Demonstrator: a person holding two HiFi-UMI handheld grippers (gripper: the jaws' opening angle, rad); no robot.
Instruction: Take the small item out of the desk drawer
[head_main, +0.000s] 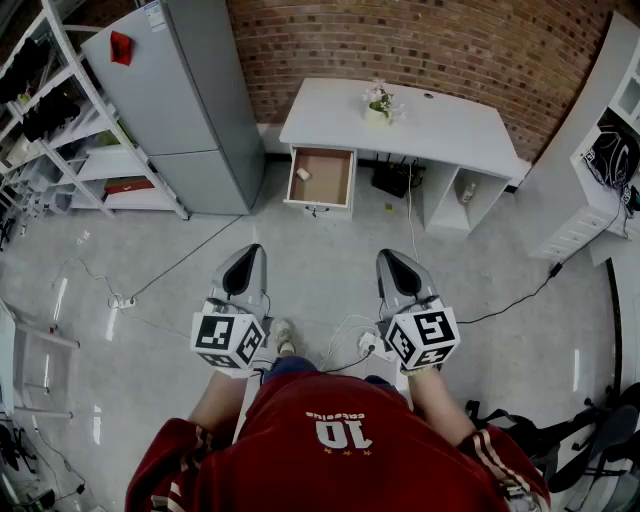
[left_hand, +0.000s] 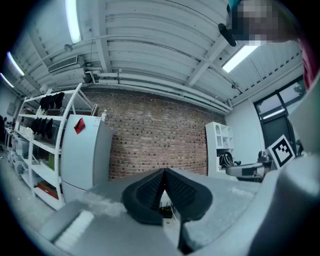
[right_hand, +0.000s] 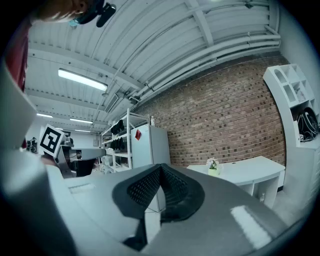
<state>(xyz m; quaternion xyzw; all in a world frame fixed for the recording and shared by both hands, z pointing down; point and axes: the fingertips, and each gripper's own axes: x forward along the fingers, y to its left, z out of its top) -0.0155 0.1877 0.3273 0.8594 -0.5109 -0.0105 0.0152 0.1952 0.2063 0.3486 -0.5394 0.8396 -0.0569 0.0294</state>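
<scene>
Both tools are clenched and grasp nothing: the left tool (head_main: 250, 252) and the right tool (head_main: 388, 256) are held side by side, low in front of the person, above the grey floor (head_main: 320, 240) and well apart from the furniture. Ahead of them stands a white bench (head_main: 440, 125) against the brick wall (head_main: 420, 40), with a small flower pot (head_main: 378, 108) on top. Its drawer (head_main: 346, 180) at the left end is pulled open, and the small item (head_main: 303, 174), pale in colour, lies inside, near the left wall. A grey fridge (head_main: 190, 110) stands to the left of the bench.
</scene>
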